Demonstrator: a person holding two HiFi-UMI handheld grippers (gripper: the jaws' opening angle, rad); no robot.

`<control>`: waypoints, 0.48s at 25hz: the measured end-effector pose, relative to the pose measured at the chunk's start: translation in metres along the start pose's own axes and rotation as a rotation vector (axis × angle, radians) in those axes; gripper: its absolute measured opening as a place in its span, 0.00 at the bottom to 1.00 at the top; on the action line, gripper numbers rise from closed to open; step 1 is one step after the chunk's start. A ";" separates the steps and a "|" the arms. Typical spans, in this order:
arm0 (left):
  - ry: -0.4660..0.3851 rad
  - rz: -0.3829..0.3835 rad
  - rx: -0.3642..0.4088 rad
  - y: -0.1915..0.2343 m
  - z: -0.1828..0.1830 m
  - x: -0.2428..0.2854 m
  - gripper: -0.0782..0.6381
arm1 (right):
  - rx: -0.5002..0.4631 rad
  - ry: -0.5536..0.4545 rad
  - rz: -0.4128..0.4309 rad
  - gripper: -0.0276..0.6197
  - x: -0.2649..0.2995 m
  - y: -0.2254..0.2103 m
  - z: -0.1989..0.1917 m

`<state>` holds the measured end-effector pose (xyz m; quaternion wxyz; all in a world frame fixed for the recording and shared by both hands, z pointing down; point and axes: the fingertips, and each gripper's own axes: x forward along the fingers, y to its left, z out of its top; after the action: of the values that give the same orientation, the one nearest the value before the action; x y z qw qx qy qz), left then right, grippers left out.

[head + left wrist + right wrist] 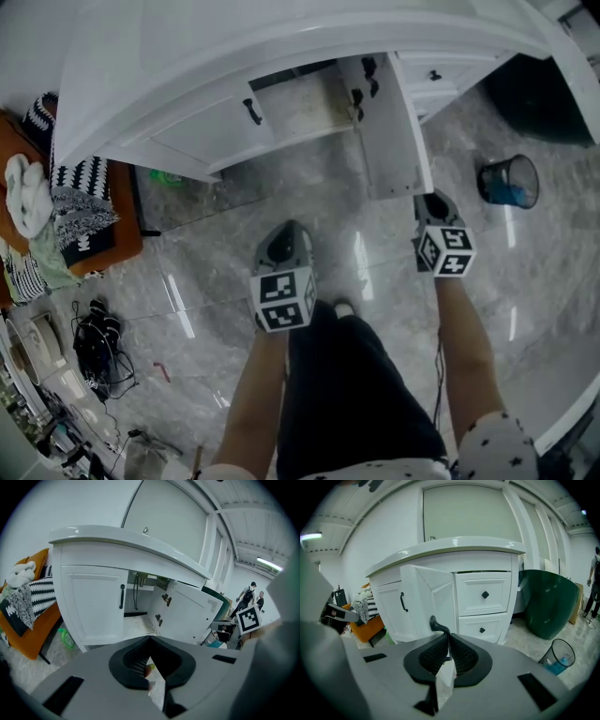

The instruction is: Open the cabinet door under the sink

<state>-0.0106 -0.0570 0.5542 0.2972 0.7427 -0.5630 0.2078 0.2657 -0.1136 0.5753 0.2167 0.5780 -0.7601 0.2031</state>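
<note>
The white vanity (281,37) has its left door (211,127) closed, with a black handle (252,112). Its right door (398,141) stands swung out toward me, and the inside (138,620) with a pipe shows in the left gripper view. My right gripper (431,199) is at that door's free edge. In the right gripper view its jaws (449,637) are nearly together, with the door's black handle (437,623) running in between the tips. My left gripper (287,228) hangs back over the floor, shut and empty (150,641).
Two drawers (483,595) sit right of the open door, then a dark green tub (548,602) and a mesh waste bin (509,181). An orange seat with striped cloth (84,216), a green bottle (167,175) and cables (98,342) lie to the left. My legs stand behind the grippers.
</note>
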 end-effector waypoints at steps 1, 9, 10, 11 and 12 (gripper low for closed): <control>0.002 -0.001 0.000 -0.001 -0.001 0.000 0.11 | 0.001 0.001 0.011 0.08 -0.001 -0.006 0.000; 0.015 -0.011 0.015 -0.008 -0.005 0.003 0.11 | -0.009 0.023 0.081 0.08 0.000 -0.036 0.001; 0.015 -0.010 0.017 -0.008 -0.006 0.004 0.11 | -0.010 0.025 0.086 0.08 0.000 -0.035 0.001; 0.016 -0.010 0.020 -0.009 -0.006 0.005 0.11 | -0.007 0.023 0.087 0.08 0.000 -0.035 0.001; 0.018 -0.012 0.021 -0.011 -0.006 0.006 0.11 | -0.002 0.020 0.087 0.08 0.000 -0.035 0.001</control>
<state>0.0016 -0.0550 0.5598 0.2957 0.7472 -0.5536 0.2187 0.2993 -0.1228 0.5762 0.2157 0.5421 -0.7825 0.2175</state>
